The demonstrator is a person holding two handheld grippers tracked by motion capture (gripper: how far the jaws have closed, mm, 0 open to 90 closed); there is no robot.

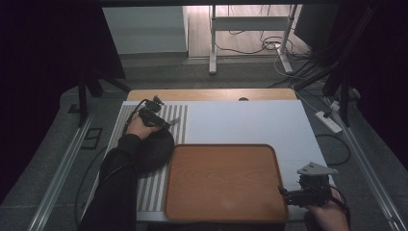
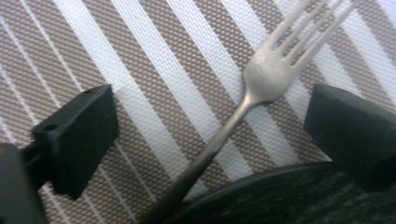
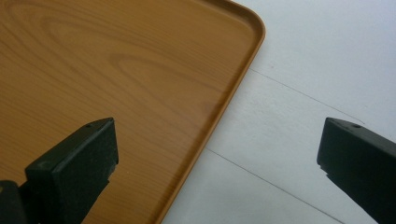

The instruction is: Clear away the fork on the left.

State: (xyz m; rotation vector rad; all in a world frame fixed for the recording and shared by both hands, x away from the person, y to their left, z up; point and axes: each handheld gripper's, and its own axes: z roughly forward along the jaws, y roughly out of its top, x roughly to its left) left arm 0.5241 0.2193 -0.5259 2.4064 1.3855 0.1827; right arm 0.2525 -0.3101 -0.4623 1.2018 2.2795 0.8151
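A silver fork (image 2: 254, 84) lies on the striped placemat (image 2: 140, 70), tines pointing away, its handle running down to the rim of a dark plate (image 2: 280, 196). My left gripper (image 2: 210, 116) hangs open just above the mat, one jaw on each side of the fork's neck without touching it. In the high view that left gripper (image 1: 165, 123) sits at the mat's far end, behind the dark plate (image 1: 156, 149). My right gripper (image 3: 217, 135) is open over the right edge of the empty wooden tray (image 3: 116, 70), near its front right corner (image 1: 281, 207).
The white table board (image 1: 250, 120) lies behind and to the right of the tray (image 1: 221, 183). The striped placemat (image 1: 149, 192) runs along the board's left side. On the floor beyond are cables, a power strip (image 1: 329, 121) and a white frame's legs (image 1: 211, 43).
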